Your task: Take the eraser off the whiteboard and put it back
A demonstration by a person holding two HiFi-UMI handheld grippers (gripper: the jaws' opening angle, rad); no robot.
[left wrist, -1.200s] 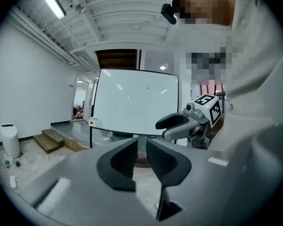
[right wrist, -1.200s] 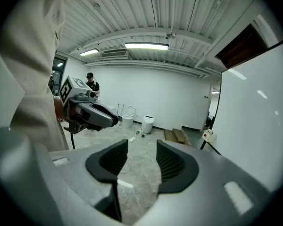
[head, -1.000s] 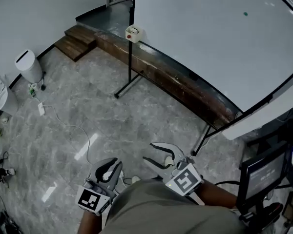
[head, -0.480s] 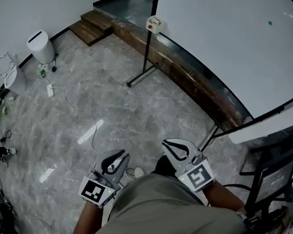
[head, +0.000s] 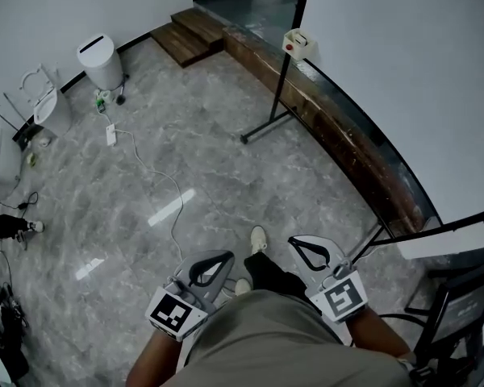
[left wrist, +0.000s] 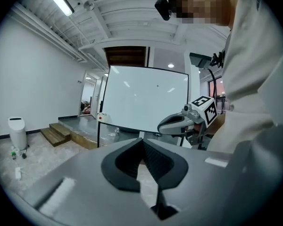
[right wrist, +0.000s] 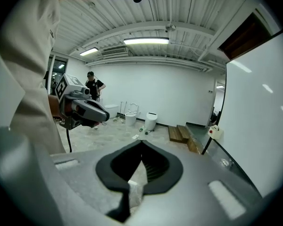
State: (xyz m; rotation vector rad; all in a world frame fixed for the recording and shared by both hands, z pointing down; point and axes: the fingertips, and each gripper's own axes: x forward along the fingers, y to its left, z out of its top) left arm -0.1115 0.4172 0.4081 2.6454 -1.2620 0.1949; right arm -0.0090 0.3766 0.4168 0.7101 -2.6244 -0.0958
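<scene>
Head view finds the grey left gripper (head: 224, 258) and grey right gripper (head: 297, 244) near the person's waist, jaws just pressed together on nothing, while the small cream eraser with a red spot (head: 298, 43) clings far off to the large white whiteboard (head: 403, 71) at its left edge, so fetching it has yet to start.

Whiteboard (head: 403, 79) face: open to reach across; a white box (head: 300, 44) juts out at its left edge.
Foot of whiteboard: a long wooden ledge (head: 343, 147) runs along it, and the stand (head: 279, 99) reaches out onto the floor.
Left of whiteboard: wide free floor (head: 210, 127), crossed by a thin cable (head: 164, 172).
Far left of whiteboard: bin (head: 101, 61) against the wall.
Near end of whiteboard: monitor (head: 466, 317) crowds the right side.
</scene>
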